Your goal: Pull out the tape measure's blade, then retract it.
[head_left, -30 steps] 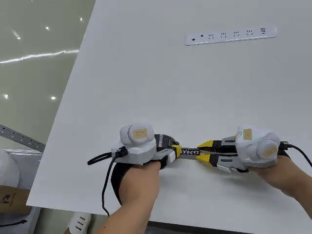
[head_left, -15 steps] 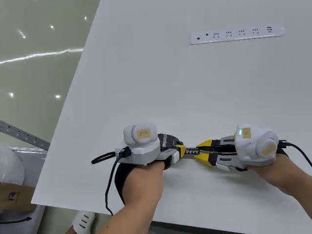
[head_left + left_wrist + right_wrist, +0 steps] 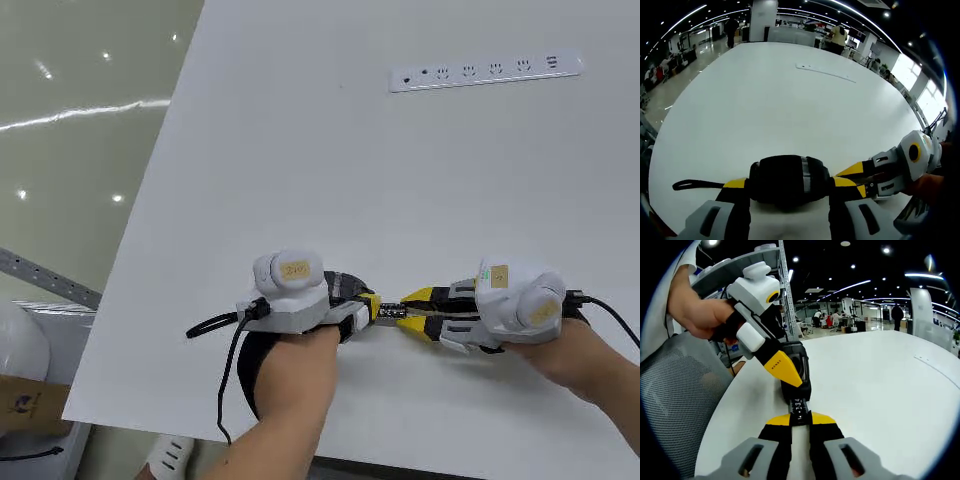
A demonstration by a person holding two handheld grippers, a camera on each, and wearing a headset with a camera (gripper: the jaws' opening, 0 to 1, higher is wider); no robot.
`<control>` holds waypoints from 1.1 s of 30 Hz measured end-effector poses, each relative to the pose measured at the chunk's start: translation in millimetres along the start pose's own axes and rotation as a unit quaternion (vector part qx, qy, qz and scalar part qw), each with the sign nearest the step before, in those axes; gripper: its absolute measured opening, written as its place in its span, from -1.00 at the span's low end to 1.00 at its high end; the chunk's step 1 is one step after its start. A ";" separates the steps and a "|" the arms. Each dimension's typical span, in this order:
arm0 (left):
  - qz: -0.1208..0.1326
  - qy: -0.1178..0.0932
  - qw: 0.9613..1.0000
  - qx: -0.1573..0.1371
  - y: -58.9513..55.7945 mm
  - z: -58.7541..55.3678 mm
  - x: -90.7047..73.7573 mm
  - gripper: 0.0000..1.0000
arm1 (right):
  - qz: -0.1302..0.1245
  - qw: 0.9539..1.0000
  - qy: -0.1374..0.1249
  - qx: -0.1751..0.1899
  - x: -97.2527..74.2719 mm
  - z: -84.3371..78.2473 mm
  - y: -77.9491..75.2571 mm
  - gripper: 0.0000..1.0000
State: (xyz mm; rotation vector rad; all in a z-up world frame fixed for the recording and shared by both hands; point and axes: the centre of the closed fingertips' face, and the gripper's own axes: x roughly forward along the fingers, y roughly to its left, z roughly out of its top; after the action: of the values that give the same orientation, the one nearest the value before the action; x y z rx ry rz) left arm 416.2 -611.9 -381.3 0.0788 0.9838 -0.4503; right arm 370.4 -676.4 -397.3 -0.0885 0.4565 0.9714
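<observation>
At the near edge of the desk (image 3: 300, 150) the person's left hand (image 3: 290, 365) and right hand (image 3: 570, 350) each hold a tool, and the two point at each other almost tip to tip. The left tool (image 3: 360, 308) is clamped across the black case of the tape measure (image 3: 789, 179), one yellow-tipped jaw on each side. The case rests low on the desk surface, and its black strap (image 3: 695, 185) trails away to one side. The right tool (image 3: 799, 419) has its jaws pinched together on the free end of the blade (image 3: 798, 407), right where the printed numbers begin. Only a short stretch of blade shows between that pinch and the mouth of the case, so the two tools sit just beside each other with a small gap bridged by the blade. Judging from this, both grips the task needs are in place, but the blade is barely out. If this is the start of the pull, nearly all of the draw is left, and the whole retraction after it. A blade this short could equally be near the end of its return, and the pictures alone do not settle which. Beyond the tools the white desk runs on bare to a white power strip (image 3: 485, 70) lying well apart near the far side, and a glossy floor (image 3: 70, 120) shows past the desk's left edge.
</observation>
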 end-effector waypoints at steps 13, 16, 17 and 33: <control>0.005 0.011 1.000 0.004 1.1 -3.9 0.2 0.17 | 0.002 1.000 -0.004 -0.011 1.9 0.5 -0.3 -0.81; 0.004 0.009 1.000 0.004 1.5 -4.6 0.2 0.17 | 0.003 1.000 -0.006 -0.012 2.9 1.3 0.1 -0.81; 0.003 0.009 1.000 0.003 1.6 -4.6 0.1 0.17 | 0.005 1.000 -0.007 -0.012 3.3 1.4 0.2 -0.81; 0.004 0.006 1.000 0.003 1.4 -3.6 1.2 0.17 | 0.012 1.000 -0.014 -0.015 18.8 6.6 1.0 -0.82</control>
State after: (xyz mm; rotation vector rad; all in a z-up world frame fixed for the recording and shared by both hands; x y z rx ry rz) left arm 414.5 -610.0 -384.4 0.0910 0.9939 -0.4466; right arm 380.8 -659.4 -398.9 -0.0966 0.4191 1.0012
